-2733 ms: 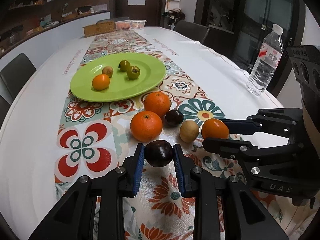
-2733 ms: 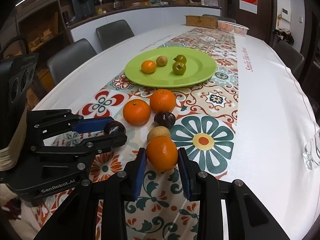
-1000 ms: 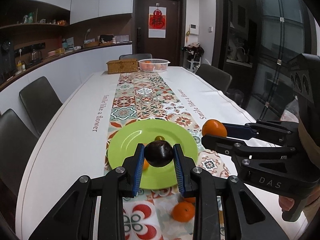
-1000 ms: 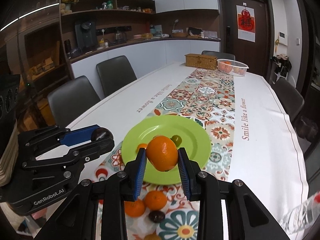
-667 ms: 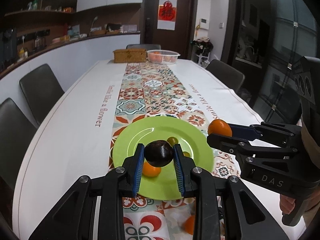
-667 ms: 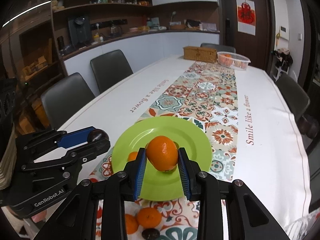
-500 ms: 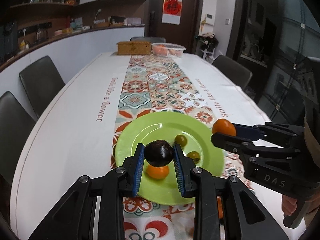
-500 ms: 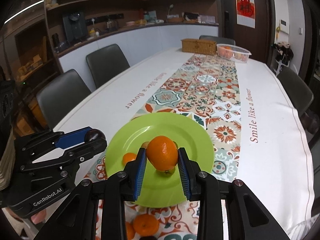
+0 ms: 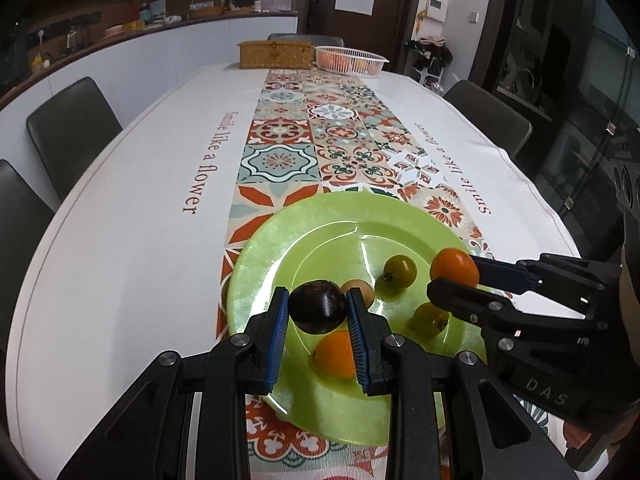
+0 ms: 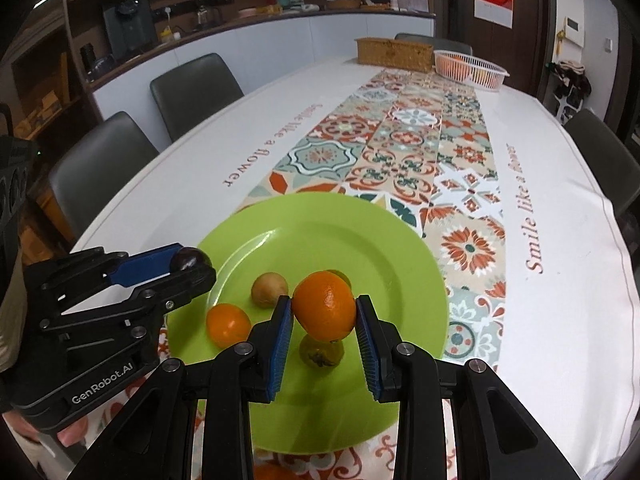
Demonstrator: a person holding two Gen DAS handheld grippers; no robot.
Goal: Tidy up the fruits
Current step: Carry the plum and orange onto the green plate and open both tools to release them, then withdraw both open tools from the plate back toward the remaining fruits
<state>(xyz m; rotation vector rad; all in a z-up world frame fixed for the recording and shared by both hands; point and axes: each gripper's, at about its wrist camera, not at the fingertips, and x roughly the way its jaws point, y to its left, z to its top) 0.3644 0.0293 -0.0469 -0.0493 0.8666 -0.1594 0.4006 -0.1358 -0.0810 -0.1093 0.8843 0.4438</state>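
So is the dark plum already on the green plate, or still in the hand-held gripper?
Still gripped: the dark plum sits between the left hand-held gripper pads, above the green plate.

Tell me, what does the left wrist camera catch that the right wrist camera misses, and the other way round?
Only the left wrist view shows the dark plum fully, clamped in the left gripper. Only the right wrist view shows the big orange fully, held by the right gripper, plus the shelves with a coffee machine. Both show the green plate, wicker box and white basket.

left gripper (image 9: 318, 312) and right gripper (image 10: 324, 318) are side by side, jaws clamped, pointing forward and slightly down.
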